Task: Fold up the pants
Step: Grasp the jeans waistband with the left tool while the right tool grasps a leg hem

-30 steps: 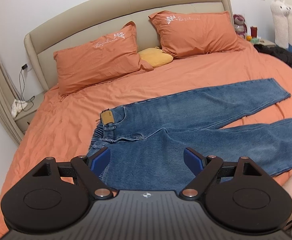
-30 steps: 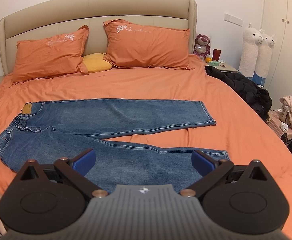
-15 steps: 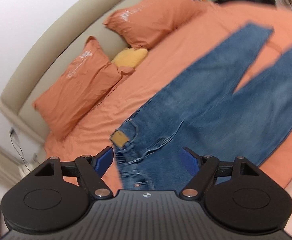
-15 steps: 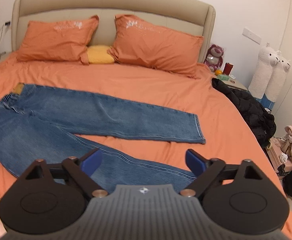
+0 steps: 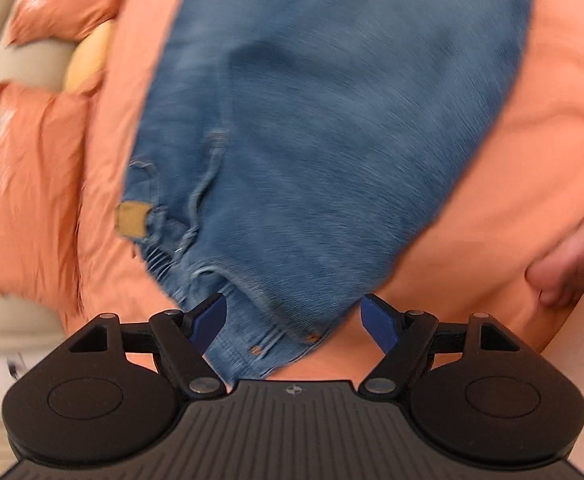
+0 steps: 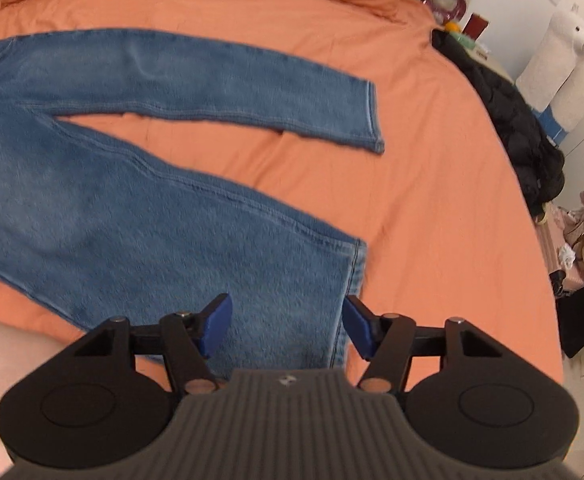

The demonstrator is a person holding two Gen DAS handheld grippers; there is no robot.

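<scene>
Your left tongs (image 5: 294, 316) stood wide apart, pointing down over the waistband end of the jeans (image 5: 332, 120). The denim corner with its two copper rivets lay in the gap between the blue pads (image 5: 212, 316), which did not press on it. That view was blurred. The tan waist patch (image 5: 132, 220) showed up and to the left of the tongs, and a bare part of a person (image 5: 560, 280) sat at the right edge.

Your right tongs (image 6: 288, 320) were closing, but with the pads (image 6: 218, 320) still apart. They hovered over the hem end of the nearer leg (image 6: 252, 280), with the hem's edge near the right pad and nothing clamped.

The jeans lay flat on the orange bed (image 6: 432, 200) with the two legs spread in a V. The farther leg (image 6: 212, 84) ran toward the right. Orange pillows (image 5: 40, 168) and a yellow cushion (image 5: 88, 60) lay by the headboard. A black jacket (image 6: 512, 120) lay on the bed's right edge, and two white plush alpacas (image 6: 564, 60) stood beyond it.
</scene>
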